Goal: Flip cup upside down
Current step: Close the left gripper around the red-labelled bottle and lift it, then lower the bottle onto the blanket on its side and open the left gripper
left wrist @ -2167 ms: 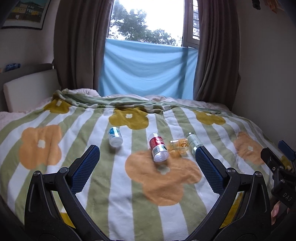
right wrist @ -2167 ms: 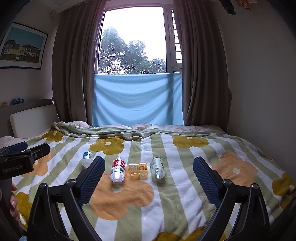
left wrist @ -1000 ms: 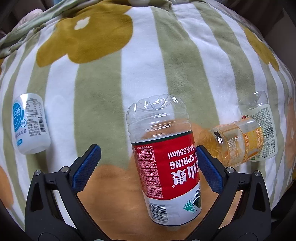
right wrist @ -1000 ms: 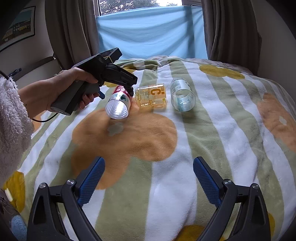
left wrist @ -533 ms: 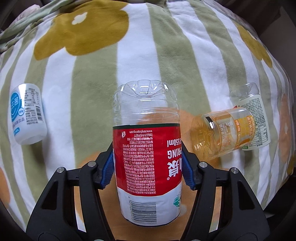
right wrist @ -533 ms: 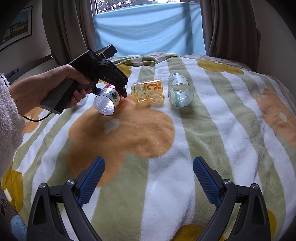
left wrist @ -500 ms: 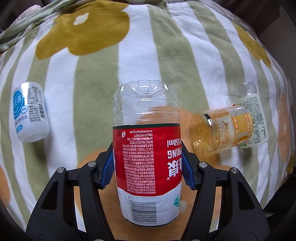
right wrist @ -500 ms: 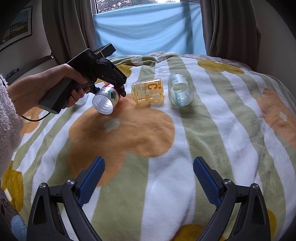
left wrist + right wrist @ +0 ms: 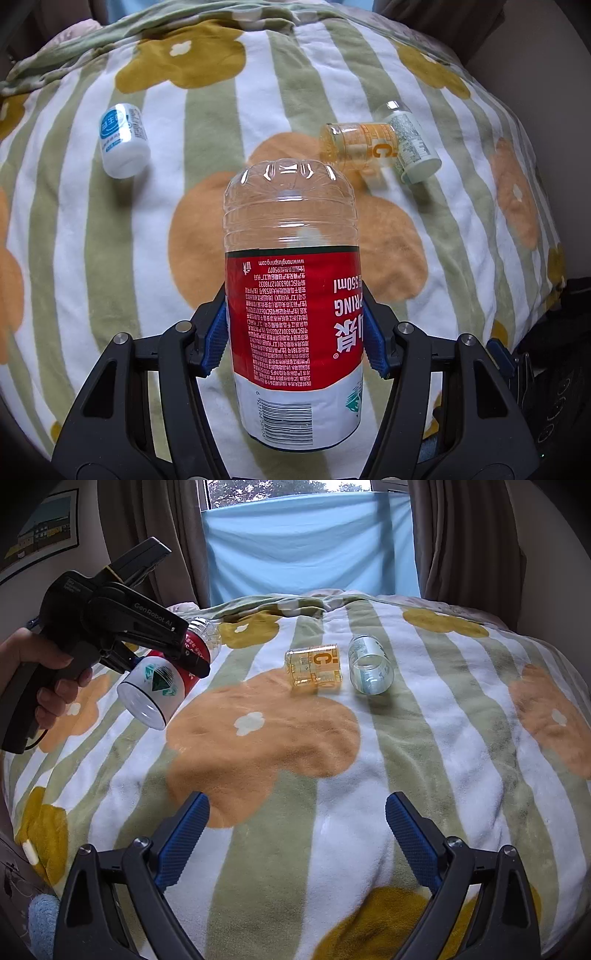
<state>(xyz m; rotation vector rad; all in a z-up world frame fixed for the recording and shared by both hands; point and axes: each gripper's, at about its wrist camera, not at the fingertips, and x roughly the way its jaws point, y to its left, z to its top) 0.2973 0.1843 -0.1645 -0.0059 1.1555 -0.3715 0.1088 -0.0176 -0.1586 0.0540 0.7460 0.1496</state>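
Nearest, the right gripper (image 9: 295, 819) is hanging idle over the blanket (image 9: 443, 746), its blue pads spread wide with nothing between them.

Over at ten o'clock in the right wrist view, a hand (image 9: 40, 672) is working the left gripper (image 9: 295, 339), and it is clamping the red-labelled cup (image 9: 293, 317) across the label — one blue pad on each side. The cup is riding clear of the bedding, tilted, its open mouth (image 9: 142, 705) pointing down and toward the viewer and its clear ribbed base (image 9: 207, 633) pointing up and away.

I would say the flip is partly done: the mouth is already lower than the base, but the cup is not yet vertical or set down. To finish well, the wrist needs to be rolling further until the rim faces straight down, then lowering onto a flat patch of blanket. The plush is soft, so the rim should be seated evenly before the pads let go, or the cup may topple.

Further off, at about one o'clock, the orange cup (image 9: 314, 664) and the clear cup (image 9: 371, 664) are lying on their sides, just beside each other. In the left wrist view a white cup (image 9: 122, 142) is lying at ten o'clock — well apart from the rest.
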